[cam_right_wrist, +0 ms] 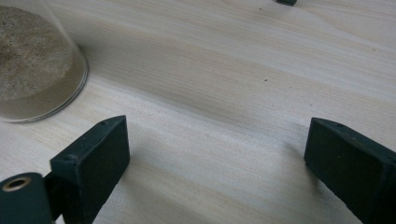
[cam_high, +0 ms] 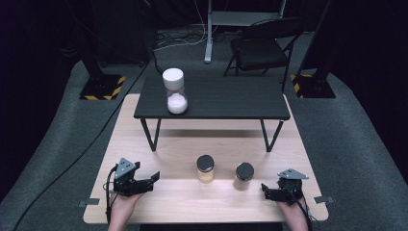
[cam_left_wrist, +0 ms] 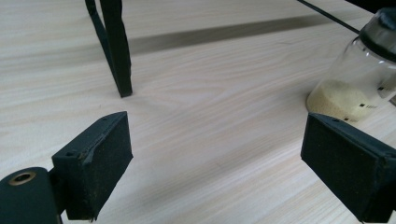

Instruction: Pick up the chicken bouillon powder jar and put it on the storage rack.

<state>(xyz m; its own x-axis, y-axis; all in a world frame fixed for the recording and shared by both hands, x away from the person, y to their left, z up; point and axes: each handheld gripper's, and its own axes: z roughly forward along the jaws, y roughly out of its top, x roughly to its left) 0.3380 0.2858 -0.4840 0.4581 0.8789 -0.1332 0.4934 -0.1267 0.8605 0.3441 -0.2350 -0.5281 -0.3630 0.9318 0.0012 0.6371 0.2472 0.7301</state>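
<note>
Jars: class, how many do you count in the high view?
3. A white-lidded jar stands on the black shelf; two black-lidded jars stand side by side on the wooden table.

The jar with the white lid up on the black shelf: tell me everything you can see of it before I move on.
The jar with the white lid is a clear, glass-looking cylinder with a broad round white lid closed on top. White powder or grains fill roughly its lower third; the rest looks empty. It stands upright on the left part of the black shelf, the small dark raised table set on the wooden table, near that shelf's front edge. Nothing touches it but the shelf; both grippers are far off at the near edge.
</note>
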